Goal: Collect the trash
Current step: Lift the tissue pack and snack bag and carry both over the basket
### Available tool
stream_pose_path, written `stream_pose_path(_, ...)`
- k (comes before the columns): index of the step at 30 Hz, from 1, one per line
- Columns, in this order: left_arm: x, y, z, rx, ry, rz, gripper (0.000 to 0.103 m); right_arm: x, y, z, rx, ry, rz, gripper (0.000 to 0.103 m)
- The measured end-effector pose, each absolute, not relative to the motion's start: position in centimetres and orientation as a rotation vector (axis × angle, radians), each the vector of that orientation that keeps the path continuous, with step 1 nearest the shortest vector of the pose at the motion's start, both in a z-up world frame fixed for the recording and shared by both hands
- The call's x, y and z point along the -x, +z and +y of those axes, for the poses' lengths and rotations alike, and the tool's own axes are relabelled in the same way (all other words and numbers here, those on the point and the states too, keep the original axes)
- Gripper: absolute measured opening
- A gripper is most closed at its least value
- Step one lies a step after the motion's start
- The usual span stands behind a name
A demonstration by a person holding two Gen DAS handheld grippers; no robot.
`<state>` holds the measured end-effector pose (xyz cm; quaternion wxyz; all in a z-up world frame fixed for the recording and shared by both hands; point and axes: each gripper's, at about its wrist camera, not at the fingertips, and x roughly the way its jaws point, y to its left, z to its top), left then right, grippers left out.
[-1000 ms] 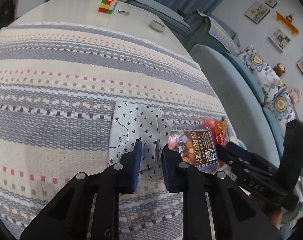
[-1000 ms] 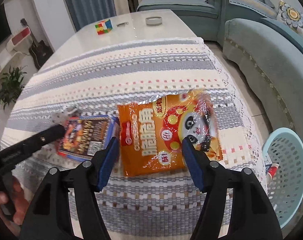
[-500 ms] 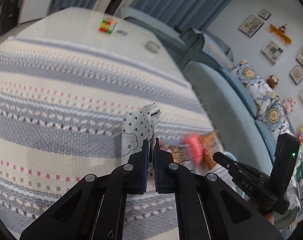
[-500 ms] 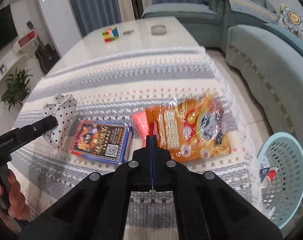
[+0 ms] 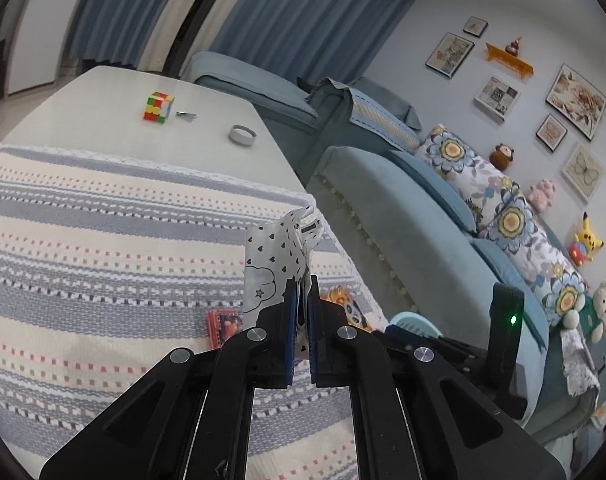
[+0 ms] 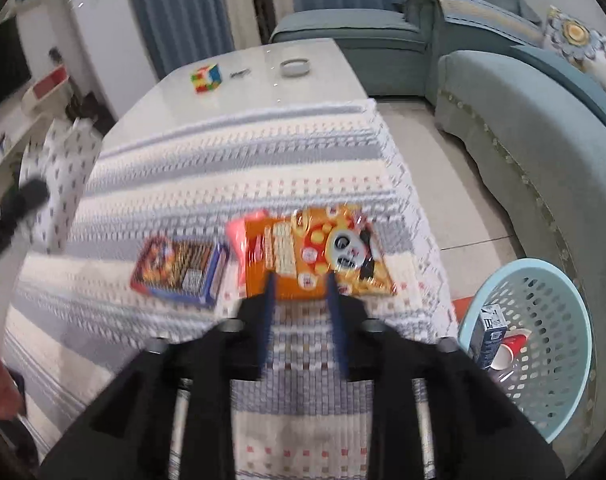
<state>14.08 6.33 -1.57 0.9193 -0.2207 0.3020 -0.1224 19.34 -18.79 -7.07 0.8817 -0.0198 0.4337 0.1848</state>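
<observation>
My left gripper (image 5: pixel 302 292) is shut on a white wrapper with black hearts (image 5: pixel 277 258) and holds it up above the striped tablecloth; it also shows at the left of the right wrist view (image 6: pixel 61 168). My right gripper (image 6: pixel 299 280) is open, its fingers at the near edge of an orange snack bag (image 6: pixel 323 254) that lies on the cloth. A dark printed box (image 6: pixel 181 270) lies left of the bag. A light blue basket (image 6: pixel 539 340) stands on the floor to the right, with a carton and a red cup inside.
A striped cloth (image 5: pixel 103 248) covers the near table. Farther back on the bare top lie a colour cube (image 5: pixel 158 107), a small metal item (image 5: pixel 186 116) and a white ring (image 5: pixel 242 135). A blue sofa (image 5: pixel 415 224) runs along the right side.
My left gripper has lifted the heart wrapper higher off the cloth. My right gripper was shut half a second ago and is now open, pulled back from the orange bag.
</observation>
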Motion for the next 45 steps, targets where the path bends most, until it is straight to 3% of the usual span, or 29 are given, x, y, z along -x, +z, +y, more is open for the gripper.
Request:
stream_pose_path(1, -14.2, -1.8, 6.2, 0.451, -0.250, 0.625, 0.003, -19.2, -7.6, -18.7, 0.042, 0.384, 0.905, 0.053)
stream_pose_path(5, -14.8, -3.1, 6.2, 0.453, -0.247, 0.647, 0.003, -18.8, -9.2, -17.2, 0.099, 0.397, 0.900, 0.067)
stream_pose_path(12, -15.0, -4.6, 6.3, 0.456, -0.242, 0.663, 0.003, -20.2, -10.8, -14.5, 0.271, 0.344, 0.859, 0.068)
stream_pose_path(13, -15.1, -4.7, 6.2, 0.451, -0.245, 0.664, 0.003, -20.5, -10.8, -14.5, 0.276, 0.340, 0.849, 0.062)
stream_pose_path(14, -15.1, -4.8, 6.2, 0.447, -0.247, 0.666, 0.003, -20.9, -10.9, -14.5, 0.272, 0.348, 0.853, 0.049)
stream_pose_path(16, -15.2, -4.9, 5.9, 0.439, -0.251, 0.668, 0.003, -21.4, -10.9, -14.5, 0.271, 0.357, 0.854, 0.035)
stream_pose_path(18, -15.2, -5.0, 5.7, 0.437, -0.257, 0.670, 0.003, -21.7, -10.8, -14.6, 0.279, 0.347, 0.842, 0.027)
stream_pose_path(20, -15.3, -5.0, 5.3, 0.432, -0.262, 0.673, 0.003, -21.8, -10.6, -14.7, 0.264, 0.358, 0.838, 0.010)
stream_pose_path(23, -15.4, -4.9, 4.8, 0.422, -0.272, 0.676, 0.003, -21.5, -9.6, -15.2, 0.236, 0.350, 0.805, 0.003)
stream_pose_path(33, -16.4, -2.2, 1.6, 0.378, -0.353, 0.650, 0.003, -19.4, -2.9, -21.9, 0.057, 0.311, 0.674, 0.000)
stream_pose_path(45, -19.0, 1.2, -10.3, 0.292, -0.575, 0.647, 0.003, -15.7, 1.6, -33.8, -0.077, 0.156, 0.575, 0.000)
